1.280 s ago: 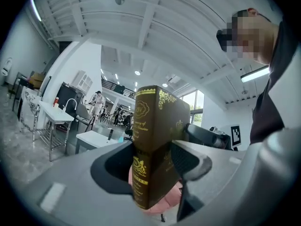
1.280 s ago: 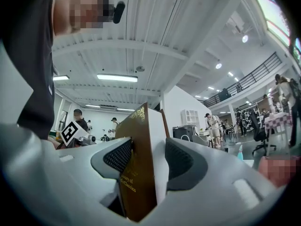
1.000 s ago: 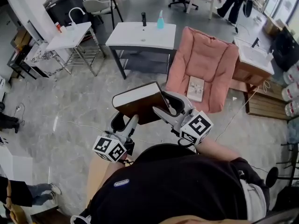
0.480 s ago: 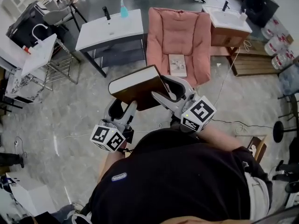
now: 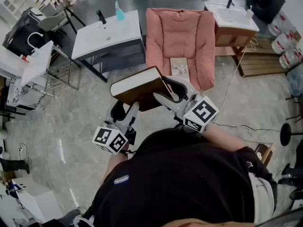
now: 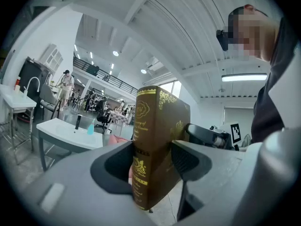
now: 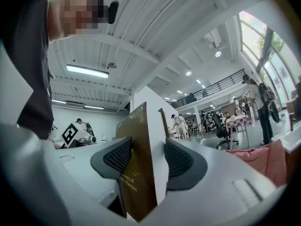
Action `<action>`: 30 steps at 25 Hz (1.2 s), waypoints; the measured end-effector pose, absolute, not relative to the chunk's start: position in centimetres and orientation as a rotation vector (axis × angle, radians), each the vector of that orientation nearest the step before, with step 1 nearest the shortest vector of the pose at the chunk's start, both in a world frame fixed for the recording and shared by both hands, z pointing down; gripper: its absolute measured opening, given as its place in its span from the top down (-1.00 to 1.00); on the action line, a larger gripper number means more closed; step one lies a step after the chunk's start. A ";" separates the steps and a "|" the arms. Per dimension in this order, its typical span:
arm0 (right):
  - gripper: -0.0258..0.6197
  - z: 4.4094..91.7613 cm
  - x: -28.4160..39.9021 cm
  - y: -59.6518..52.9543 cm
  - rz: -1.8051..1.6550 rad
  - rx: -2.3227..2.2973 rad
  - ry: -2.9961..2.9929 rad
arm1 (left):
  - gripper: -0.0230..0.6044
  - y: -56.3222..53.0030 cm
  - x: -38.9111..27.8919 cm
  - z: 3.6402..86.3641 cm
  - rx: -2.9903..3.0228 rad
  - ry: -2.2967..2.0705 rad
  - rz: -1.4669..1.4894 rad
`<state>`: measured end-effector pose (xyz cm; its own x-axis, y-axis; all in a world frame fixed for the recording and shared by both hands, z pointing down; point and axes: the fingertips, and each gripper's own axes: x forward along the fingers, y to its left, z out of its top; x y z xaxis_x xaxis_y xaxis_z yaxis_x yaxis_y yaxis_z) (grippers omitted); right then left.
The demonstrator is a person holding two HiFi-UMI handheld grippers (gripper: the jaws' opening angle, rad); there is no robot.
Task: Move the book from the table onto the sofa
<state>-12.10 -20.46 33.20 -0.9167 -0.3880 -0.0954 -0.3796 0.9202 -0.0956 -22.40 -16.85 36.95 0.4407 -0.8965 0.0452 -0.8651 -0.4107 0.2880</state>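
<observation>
Brown book, in the head view, is up off any bench, carried between left gripper and right gripper, short of the pink sofa. In the left gripper view the jaws pinch its spine end. In the right gripper view the jaws clamp its covers. Setting it down is left.

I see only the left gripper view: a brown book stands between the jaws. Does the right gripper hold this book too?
Observer: Yes, the right gripper is shut on the book, at an edge where the white pages show.
Operator: Where is the sofa?
Observer: The pink sofa stands straight ahead. The book is short of its seat, not above it.
Operator: Is the seat free?
Observer: No, a thin booklet lies near the seat's front.
</observation>
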 end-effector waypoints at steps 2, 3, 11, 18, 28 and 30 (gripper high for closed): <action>0.15 33.8 -11.7 -22.6 -0.154 -0.578 2.973 | 0.11 -18.7 -21.9 37.4 2.407 -1.531 -0.155; 0.15 34.1 -11.4 -23.6 -0.164 -0.568 2.978 | 0.11 -19.7 -21.6 37.7 2.397 -1.532 -0.151; 0.16 36.1 -6.2 -32.9 -0.236 -0.584 3.007 | 0.11 -29.0 -16.4 39.9 2.362 -1.470 -0.102; 0.16 37.5 0.6 -39.1 -0.294 -0.727 2.966 | 0.11 -36.1 -9.9 41.1 2.396 -1.337 -0.059; 0.16 38.7 8.8 -43.6 -0.335 -1.022 2.858 | 0.11 -42.6 -2.2 42.4 2.483 -1.071 0.027; 0.16 39.5 9.6 -44.6 -0.358 -1.070 2.847 | 0.11 -43.8 -1.3 43.4 2.477 -1.024 0.046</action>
